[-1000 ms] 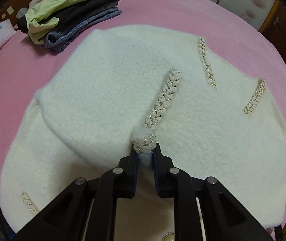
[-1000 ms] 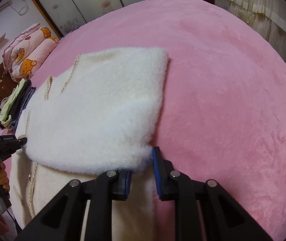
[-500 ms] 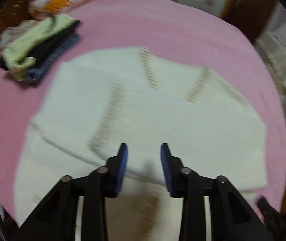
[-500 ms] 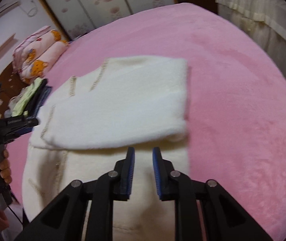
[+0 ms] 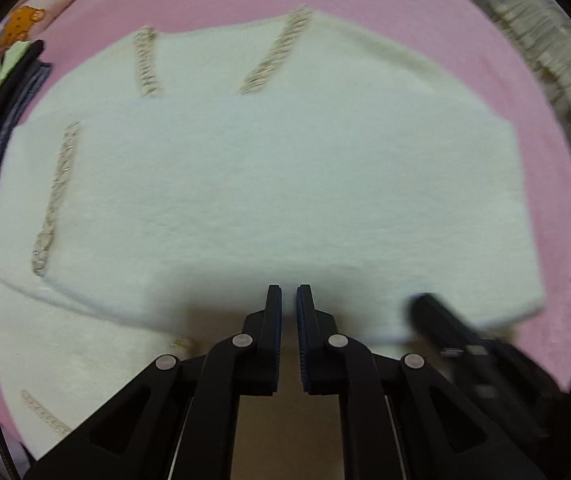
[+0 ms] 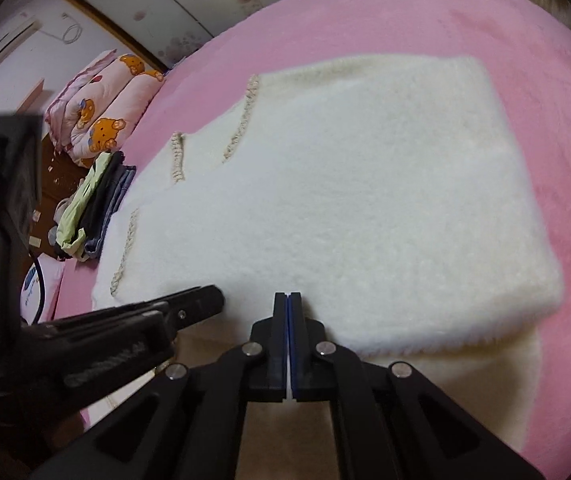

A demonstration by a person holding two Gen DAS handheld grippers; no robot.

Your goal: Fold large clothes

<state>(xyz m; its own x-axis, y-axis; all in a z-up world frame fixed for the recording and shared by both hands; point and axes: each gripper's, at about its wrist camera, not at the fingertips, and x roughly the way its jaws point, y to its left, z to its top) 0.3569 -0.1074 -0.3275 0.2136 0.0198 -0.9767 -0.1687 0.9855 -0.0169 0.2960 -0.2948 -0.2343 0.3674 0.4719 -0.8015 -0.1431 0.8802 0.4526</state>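
Both tools hang over the near edge of the cream fleece garment (image 6: pixel 345 200), which lies folded on the pink bed (image 6: pixel 505 40). Left hand-held gripper (image 5: pixel 288 294) is nearly clenched, a thin slit between its blue pads, nothing in them. Right hand-held gripper (image 6: pixel 287 298) is clenched tight and empty, just beside the left. Beyond the garment's far left corner sit 1 stack of folded clothes (image 6: pixel 93 208) and a bear-print quilt (image 6: pixel 101 116).

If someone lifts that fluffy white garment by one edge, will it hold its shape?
Probably not. The white garment lies folded over itself in soft layers, so it likely droops. Its thick pile suggests bulk, perhaps some weight. The fuzzy surface should grip, not slip.
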